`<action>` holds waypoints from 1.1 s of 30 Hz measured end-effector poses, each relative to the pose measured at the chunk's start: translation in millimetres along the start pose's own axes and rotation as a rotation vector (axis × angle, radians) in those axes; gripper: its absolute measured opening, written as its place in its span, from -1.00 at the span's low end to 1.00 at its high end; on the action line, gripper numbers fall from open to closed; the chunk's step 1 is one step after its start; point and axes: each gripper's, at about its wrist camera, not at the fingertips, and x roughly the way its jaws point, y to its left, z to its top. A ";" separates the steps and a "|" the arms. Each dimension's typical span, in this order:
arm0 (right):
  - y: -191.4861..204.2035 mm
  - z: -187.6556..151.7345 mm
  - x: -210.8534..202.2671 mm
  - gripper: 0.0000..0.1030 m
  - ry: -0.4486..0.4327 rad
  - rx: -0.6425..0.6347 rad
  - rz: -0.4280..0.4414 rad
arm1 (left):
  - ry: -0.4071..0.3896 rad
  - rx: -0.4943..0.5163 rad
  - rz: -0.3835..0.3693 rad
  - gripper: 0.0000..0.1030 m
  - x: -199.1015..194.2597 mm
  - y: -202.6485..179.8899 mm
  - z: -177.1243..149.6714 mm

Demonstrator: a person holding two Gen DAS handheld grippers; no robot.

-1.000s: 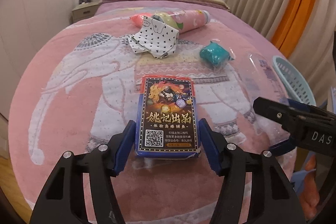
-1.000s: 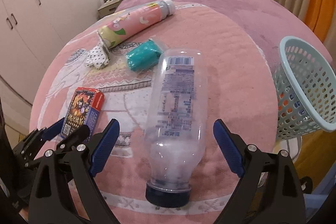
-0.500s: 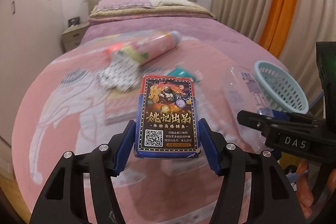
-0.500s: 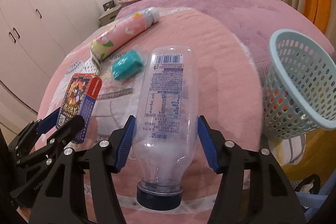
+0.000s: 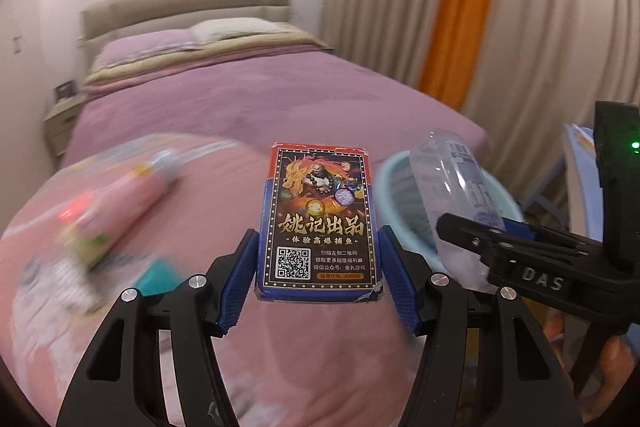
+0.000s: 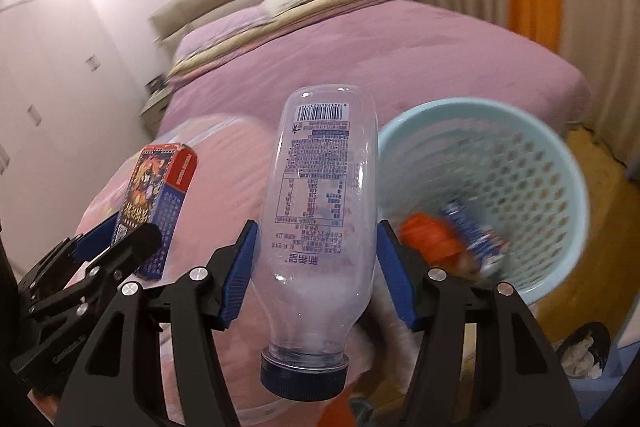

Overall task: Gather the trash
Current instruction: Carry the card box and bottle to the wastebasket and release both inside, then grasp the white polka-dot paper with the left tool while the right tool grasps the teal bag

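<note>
With the left tool [image 5: 318, 277] clamping the card box [image 5: 318, 217] and the right tool [image 6: 314, 263] gripping the clear bottle [image 6: 320, 211], both carried above the bed [image 6: 360, 39], the next move likely calls for release over the basket [image 6: 556, 163] at right.

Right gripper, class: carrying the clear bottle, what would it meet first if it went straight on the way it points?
Probably the pink bedcover beside the light blue basket, judging by the right gripper and its bottle; the basket sits slightly right of that line, and depth is unclear.
</note>
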 end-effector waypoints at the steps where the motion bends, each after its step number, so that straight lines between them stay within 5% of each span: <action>1: -13.2 5.4 0.1 0.08 -0.010 0.019 -0.026 | 0.006 0.007 -0.015 0.13 7.6 -6.5 3.8; 9: -102.4 28.7 23.4 0.08 -0.014 0.172 -0.192 | 0.084 0.064 -0.110 0.13 91.9 -68.8 30.4; 17: -157.7 26.7 39.9 0.12 0.068 0.281 -0.213 | 0.131 0.037 -0.168 0.28 122.0 -69.4 28.8; 26: -139.4 18.7 25.6 0.13 0.029 0.247 -0.185 | 0.069 -0.020 -0.154 0.28 80.4 -32.3 22.8; 33: -68.6 22.3 12.2 0.13 -0.018 0.100 -0.124 | -0.002 -0.094 -0.080 0.28 28.2 18.3 17.1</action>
